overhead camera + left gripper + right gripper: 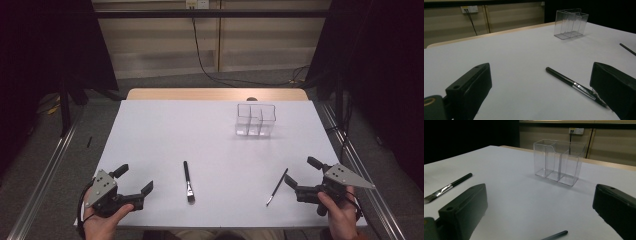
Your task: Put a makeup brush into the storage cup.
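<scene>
- The flat brush [188,181] lies on the worktop [210,130], just right of the left tool [136,186], handle pointing away.
- The thin brush [277,186] lies beside the right tool [300,176].
- Both tools gape wide, empty.

The right gripper [541,216] has its two black jaws spread wide over the white table [519,202], nothing between them. Ahead stands a clear plastic organiser [557,162], upright, with empty compartments. A flat brush [447,187] lies at the left; a thin dark handle [555,235] lies near the bottom edge
</scene>
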Demonstrator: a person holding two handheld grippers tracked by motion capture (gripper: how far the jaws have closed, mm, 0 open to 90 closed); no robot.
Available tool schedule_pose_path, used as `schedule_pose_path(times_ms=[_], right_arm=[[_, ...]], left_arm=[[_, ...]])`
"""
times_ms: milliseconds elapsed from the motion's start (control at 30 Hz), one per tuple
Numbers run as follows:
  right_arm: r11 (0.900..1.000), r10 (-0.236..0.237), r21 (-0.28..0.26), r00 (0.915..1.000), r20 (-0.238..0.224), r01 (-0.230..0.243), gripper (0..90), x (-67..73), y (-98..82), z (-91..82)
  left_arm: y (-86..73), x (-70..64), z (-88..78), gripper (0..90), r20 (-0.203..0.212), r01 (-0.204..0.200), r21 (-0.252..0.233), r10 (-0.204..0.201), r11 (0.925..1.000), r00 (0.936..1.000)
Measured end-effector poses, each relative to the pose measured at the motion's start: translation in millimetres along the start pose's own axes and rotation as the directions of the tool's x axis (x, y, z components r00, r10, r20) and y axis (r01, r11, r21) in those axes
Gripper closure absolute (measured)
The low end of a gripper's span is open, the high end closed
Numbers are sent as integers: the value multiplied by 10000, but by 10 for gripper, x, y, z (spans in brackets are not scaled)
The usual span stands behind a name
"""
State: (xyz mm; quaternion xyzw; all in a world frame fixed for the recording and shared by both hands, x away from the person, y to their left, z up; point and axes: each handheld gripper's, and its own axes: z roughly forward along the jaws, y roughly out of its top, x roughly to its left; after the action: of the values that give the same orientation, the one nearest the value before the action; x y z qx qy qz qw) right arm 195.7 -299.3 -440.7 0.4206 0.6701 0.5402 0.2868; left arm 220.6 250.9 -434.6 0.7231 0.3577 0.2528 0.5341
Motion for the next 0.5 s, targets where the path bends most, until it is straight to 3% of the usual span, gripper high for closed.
schedule_pose_path(times_ms=[367,500], right_arm=[[10000,50,22,10000,-15,-50,0,-11,-5,0],[10000,23,-5,10000,-29,-23,0,-12,-3,-4]], left_arm=[[-1,3,2,40,36,102,83,-102,9999,9999],[8,-10,2,40,233,123,18,-124,9999,9997]])
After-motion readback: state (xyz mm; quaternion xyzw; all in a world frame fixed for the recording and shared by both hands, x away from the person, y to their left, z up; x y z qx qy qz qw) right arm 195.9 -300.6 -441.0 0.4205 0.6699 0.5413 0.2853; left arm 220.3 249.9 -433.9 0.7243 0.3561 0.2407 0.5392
